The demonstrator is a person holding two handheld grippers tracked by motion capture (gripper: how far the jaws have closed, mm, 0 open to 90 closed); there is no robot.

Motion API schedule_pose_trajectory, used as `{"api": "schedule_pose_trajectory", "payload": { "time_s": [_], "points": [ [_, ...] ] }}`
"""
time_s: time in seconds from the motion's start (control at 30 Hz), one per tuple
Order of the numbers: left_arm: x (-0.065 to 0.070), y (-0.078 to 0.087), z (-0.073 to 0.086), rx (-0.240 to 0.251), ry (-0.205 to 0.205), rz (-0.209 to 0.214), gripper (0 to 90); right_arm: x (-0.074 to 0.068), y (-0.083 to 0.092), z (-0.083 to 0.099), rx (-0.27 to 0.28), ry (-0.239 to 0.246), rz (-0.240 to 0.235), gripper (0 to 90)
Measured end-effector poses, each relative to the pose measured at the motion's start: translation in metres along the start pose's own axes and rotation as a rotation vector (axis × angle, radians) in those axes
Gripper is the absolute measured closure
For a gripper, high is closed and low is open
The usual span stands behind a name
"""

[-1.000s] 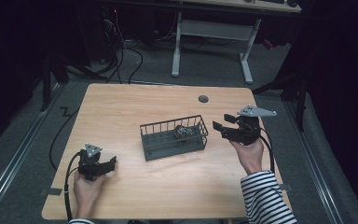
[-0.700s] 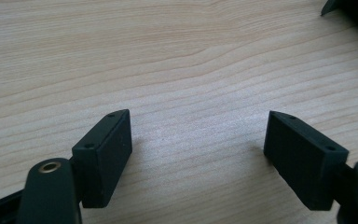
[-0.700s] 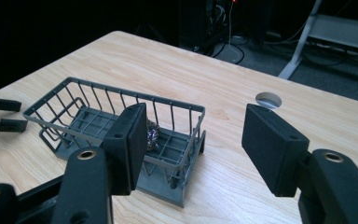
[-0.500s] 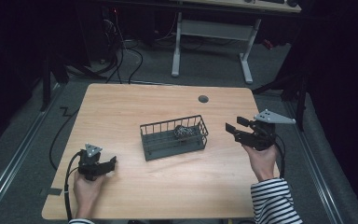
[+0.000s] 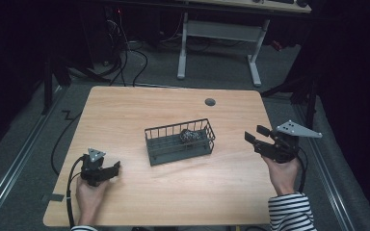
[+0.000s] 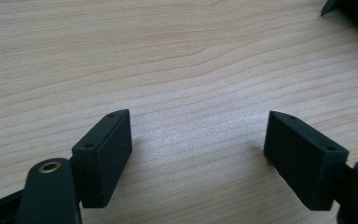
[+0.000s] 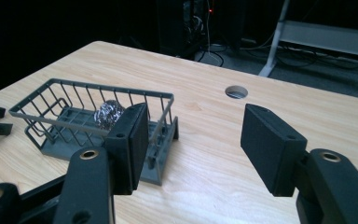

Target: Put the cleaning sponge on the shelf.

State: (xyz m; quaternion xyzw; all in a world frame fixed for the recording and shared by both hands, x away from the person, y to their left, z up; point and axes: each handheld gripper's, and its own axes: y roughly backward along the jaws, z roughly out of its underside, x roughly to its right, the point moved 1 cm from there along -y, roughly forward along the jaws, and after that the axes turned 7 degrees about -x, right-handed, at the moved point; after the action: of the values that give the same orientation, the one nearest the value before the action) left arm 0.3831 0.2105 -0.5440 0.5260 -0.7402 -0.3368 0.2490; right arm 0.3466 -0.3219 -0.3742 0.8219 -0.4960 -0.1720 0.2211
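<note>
Both claws gape empty: the left gripper (image 5: 110,169) near the desk's (image 5: 125,110) front-left corner; the right gripper (image 5: 255,136) by its right edge, beside the wire basket (image 5: 166,149) holding what looks like crumpled foil (image 5: 189,135).

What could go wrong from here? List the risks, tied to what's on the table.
1. The foil ball sits loose in the light wire basket; a bump from the right gripper, whose open jaws point at it, might shove the basket.
2. The left gripper rests near the table edge, and its trailing cable could snag.
</note>
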Motion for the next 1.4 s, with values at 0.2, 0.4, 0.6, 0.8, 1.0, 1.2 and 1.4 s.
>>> {"api": "schedule_pose_trajectory", "payload": {
  "time_s": [0.2,0.4,0.6,0.8,1.0,1.2,1.4],
  "points": [
    [0.0,0.0,0.0,0.0,0.0,-0.001,23.9,0.006,0.007,0.015,0.005,-0.023,0.009,42.2],
    [0.0,0.0,0.0,0.002,0.001,-0.004,23.8,0.013,0.007,0.033,0.006,-0.055,0.013,41.9],
    [0.0,0.0,0.0,0.002,0.001,-0.004,23.8,0.018,0.002,0.052,-0.01,-0.098,0.017,42.4],
    [0.0,0.0,0.0,0.002,0.0,-0.004,23.8,0.02,-0.005,0.067,-0.026,-0.123,0.015,42.4],
    [0.0,0.0,0.0,0.002,0.0,-0.004,23.8,0.023,-0.015,0.082,-0.047,-0.145,0.014,42.2],
    [0.0,0.0,0.0,0.002,0.001,-0.004,23.8,0.024,-0.023,0.093,-0.062,-0.158,0.011,42.2],
    [0.0,0.0,0.0,0.001,0.0,-0.003,23.8,0.02,-0.036,0.102,-0.095,-0.162,0.006,41.7]
  ]
}}
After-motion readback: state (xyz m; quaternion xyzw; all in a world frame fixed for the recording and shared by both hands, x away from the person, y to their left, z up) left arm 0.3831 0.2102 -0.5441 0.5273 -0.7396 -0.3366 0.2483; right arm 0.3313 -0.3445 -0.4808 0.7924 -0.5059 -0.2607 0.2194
